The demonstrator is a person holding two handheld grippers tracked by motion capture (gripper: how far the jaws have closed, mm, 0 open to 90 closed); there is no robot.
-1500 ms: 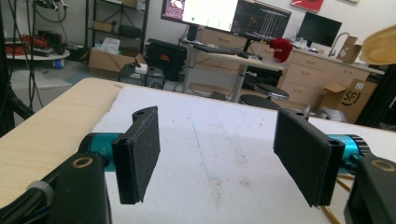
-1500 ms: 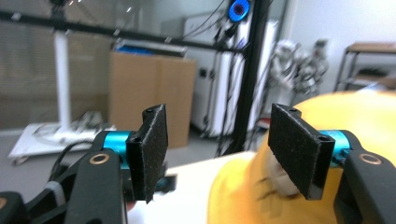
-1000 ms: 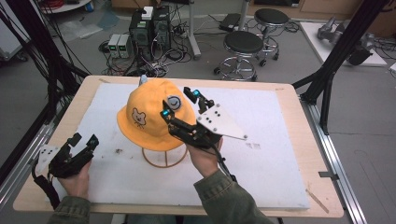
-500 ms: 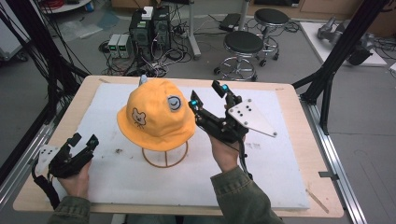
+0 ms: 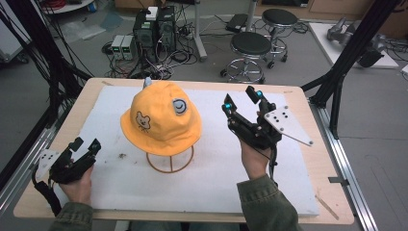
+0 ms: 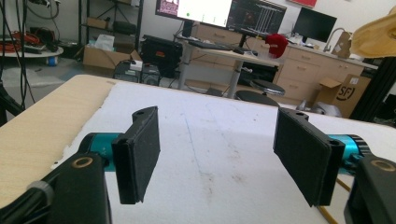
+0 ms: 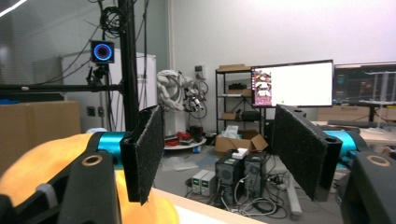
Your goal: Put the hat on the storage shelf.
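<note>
Pulled back from the yellow bucket hat (image 5: 161, 120), the right gripper (image 5: 242, 102) now hovers to its right, jaws spread wide and empty. That hat sits on a wire stand (image 5: 170, 161) mid-tabletop (image 5: 288, 187), while the left gripper (image 5: 83, 145) rests near the front-left corner, jaws likewise parted and holding nothing.

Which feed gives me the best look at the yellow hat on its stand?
The high view: the whole yellow hat sits on its wire stand, both patches visible. The right gripper view catches part of its crown at lower left; the left gripper view catches a scrap of brim at top right.
</note>
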